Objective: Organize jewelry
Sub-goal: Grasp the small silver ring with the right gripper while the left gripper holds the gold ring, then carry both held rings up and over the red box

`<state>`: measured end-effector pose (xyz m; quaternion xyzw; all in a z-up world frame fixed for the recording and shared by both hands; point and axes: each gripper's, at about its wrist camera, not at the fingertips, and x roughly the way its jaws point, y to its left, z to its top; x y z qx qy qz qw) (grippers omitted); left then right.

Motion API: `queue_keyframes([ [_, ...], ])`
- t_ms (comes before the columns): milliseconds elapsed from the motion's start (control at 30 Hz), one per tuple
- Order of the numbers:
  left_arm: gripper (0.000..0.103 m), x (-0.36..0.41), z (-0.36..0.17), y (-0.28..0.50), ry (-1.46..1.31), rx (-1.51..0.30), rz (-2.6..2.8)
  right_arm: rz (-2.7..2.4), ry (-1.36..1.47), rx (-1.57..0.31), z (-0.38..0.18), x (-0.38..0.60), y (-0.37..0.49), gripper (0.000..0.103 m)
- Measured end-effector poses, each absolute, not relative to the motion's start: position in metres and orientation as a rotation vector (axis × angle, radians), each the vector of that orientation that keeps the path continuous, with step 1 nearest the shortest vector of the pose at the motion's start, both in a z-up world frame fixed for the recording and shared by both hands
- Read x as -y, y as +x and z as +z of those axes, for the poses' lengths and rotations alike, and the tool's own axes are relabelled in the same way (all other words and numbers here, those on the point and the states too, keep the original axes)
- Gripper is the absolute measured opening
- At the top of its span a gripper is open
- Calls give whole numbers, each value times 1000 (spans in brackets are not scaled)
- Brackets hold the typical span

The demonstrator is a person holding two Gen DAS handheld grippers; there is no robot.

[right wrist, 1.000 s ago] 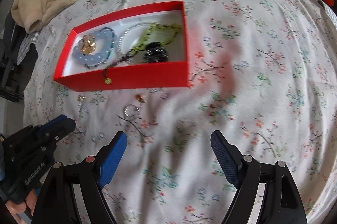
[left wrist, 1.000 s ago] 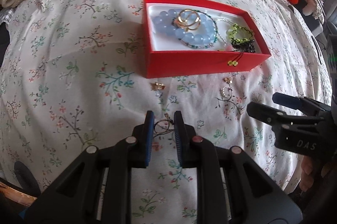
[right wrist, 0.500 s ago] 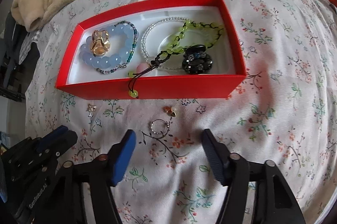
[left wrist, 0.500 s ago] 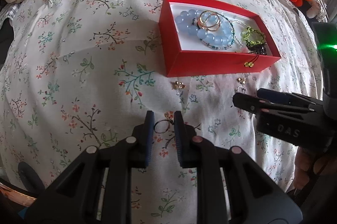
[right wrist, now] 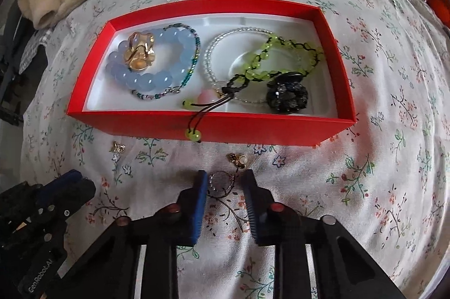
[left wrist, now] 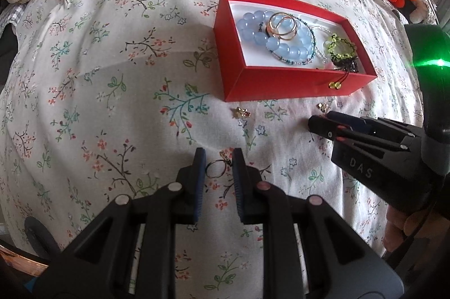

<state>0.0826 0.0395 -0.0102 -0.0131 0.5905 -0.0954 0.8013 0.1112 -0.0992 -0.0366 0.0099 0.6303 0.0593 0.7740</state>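
Right wrist | right gripper [right wrist: 224,180] jaws just narrowed around hoop [right wrist: 220,182] on bed [right wrist: 365,172], before box [right wrist: 253,127] | left gripper [left wrist: 218,162] jaws narrow around ring [left wrist: 215,169] | pickup next.

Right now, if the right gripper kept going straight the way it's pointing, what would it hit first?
Probably the small silver hoop earring already between the right gripper fingers, then the floral bedsheet directly beneath; depth is unclear.

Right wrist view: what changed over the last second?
The right hand-held gripper came in toward the red box and its jaws have just been closing around the silver hoop earring on the bedspread. The left hand-held gripper stayed narrow around its dark ring; box contents unchanged.
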Motion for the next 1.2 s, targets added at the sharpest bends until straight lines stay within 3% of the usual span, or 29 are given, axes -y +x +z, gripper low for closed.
queue_keyframes([
  [233, 21, -38, -9, 82, -29, -1265, -207, 145, 20, -1361, -37, 96, 113, 16],
  [300, 21, -37, -9, 83, -28, -1265, -207, 155, 32, -1359, -33, 105, 107, 10],
  [900, 21, -38, -8, 84, -39, -1262, -207, 178, 84, -1331, -10, 129, 95, 8],
  [1100, 21, -41, -8, 83, -42, -1262, -204, 138, 21, -1372, -19, 130, 94, 27],
  [1133, 21, -41, -8, 84, -44, -1262, -203, 137, 15, -1373, -20, 129, 93, 43],
  [1167, 21, -42, -7, 84, -47, -1262, -202, 138, 16, -1371, -20, 128, 93, 66],
  [1200, 21, -43, -7, 84, -49, -1261, -201, 136, 19, -1360, -19, 127, 92, 70],
])
